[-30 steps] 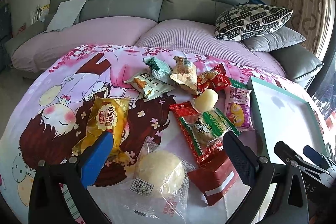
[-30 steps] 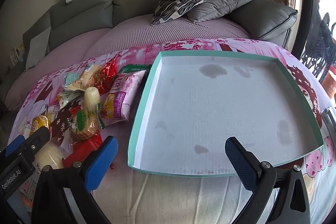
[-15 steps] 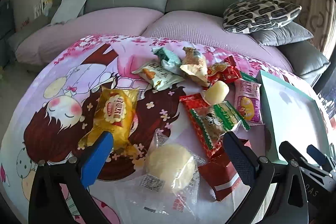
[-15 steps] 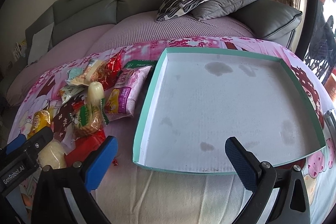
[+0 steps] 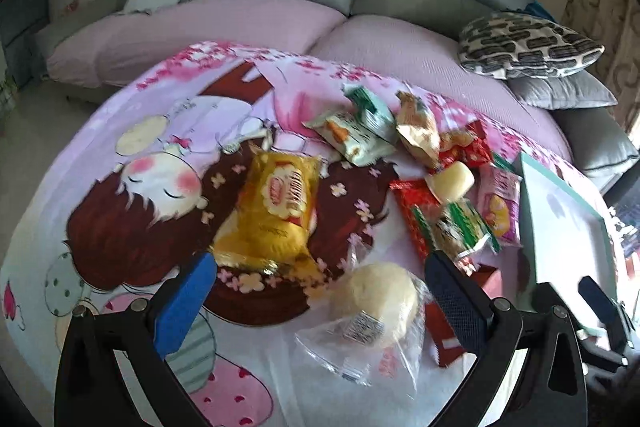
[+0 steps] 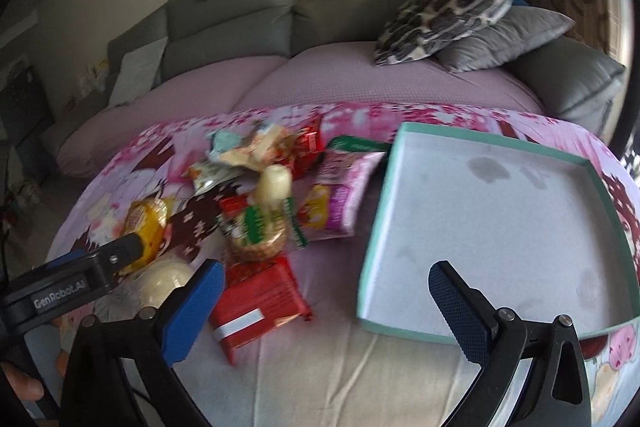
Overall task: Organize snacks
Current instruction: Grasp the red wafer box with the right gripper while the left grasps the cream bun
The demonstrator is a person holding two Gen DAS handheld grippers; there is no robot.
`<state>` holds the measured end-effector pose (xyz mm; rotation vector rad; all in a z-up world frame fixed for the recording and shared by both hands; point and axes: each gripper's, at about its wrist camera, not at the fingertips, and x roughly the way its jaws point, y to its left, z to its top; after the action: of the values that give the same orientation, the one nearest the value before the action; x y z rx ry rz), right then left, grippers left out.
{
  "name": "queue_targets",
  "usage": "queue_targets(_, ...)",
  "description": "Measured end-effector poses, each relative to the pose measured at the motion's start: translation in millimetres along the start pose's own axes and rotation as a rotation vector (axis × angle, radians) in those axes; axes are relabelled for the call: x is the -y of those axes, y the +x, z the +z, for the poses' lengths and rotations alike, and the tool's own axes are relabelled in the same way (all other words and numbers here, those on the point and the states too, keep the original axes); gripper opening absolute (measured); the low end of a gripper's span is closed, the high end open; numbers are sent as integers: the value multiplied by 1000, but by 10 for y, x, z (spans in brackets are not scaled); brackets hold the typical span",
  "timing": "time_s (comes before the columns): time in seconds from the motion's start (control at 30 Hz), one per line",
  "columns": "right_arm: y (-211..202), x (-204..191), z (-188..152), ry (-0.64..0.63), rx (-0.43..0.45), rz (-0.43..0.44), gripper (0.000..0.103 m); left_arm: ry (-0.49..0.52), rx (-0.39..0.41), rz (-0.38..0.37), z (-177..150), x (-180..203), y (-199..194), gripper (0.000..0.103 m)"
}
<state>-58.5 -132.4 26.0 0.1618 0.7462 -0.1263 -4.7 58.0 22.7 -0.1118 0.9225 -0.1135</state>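
**Both claws wide open over a crowded snack pile**

I have my left gripper (image 5: 320,291) spread wide and empty above the round pale bun in a clear plastic wrapper (image 5: 372,301). My right gripper (image 6: 324,301), equally wide and empty, hangs between the flat red foil packet (image 6: 256,307) and the empty teal-rimmed shallow cardboard tray (image 6: 376,227). The slack wrapper may slip or snag neighbouring packets, I judge. The right view is blurred; labels are unreadable, and the stacked far packets overlap.
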Motion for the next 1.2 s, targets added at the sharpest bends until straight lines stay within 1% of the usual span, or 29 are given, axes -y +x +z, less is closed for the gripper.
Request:
queue_targets(0.1, 15, -104, -12, -41, -12, 21, 103, 33, -16, -24, -22, 73, 9, 103)
queue_targets(0.2, 51, -178, -48, -75, -31, 50, 103, 50, -53, -67, -62, 141, 58, 103)
queue_targets(0.27, 71, -237, -72, -101, -38, 64, 100, 56, -73, -79, -81, 167, 92, 103)
queue_targets(0.33, 97, -288, -88, -133, -48, 82, 91, 62, -88, -82, -99, 184, 136, 101)
queue_targets(0.4, 126, -314, -106, -148, -60, 94, 88, 58, -111, -91, -117, 193, 183, 97)
queue_targets(0.43, 148, -327, -120, -154, -68, 100, 86, 55, -123, -99, -126, 194, 210, 92)
queue_targets(0.47, 173, -339, -131, -159, -77, 103, 85, 55, -132, -103, -133, 198, 229, 90)
queue_targets(0.53, 240, -357, -158, -165, -97, 106, 80, 58, -146, -101, -152, 212, 260, 90)
queue_targets(0.6, 304, -372, -185, -172, -116, 109, 77, 63, -151, -103, -167, 222, 276, 90)
queue_targets(0.63, 326, -378, -196, -176, -123, 107, 77, 63, -153, -105, -172, 224, 287, 87)
queue_targets(0.67, 357, -388, -210, -179, -131, 108, 77, 62, -159, -106, -180, 225, 306, 82)
queue_targets(0.77, 433, -408, -237, -185, -150, 117, 77, 49, -189, -106, -205, 207, 396, 77)
queue_targets(0.83, 469, -425, -256, -191, -155, 111, 77, 35, -201, -120, -213, 192, 429, 72)
queue_targets(1.0, 541, -422, -265, -183, -166, 110, 77, 29, -199, -127, -221, 195, 440, 65)
queue_targets(1.07, 550, -418, -256, -181, -166, 110, 77, 27, -201, -131, -220, 201, 451, 58)
queue_targets(1.1, 548, -418, -255, -180, -165, 108, 75, 24, -198, -134, -218, 199, 445, 56)
queue_targets(1.2, 537, -401, -248, -176, -163, 109, 73, 16, -190, -135, -208, 180, 430, 54)
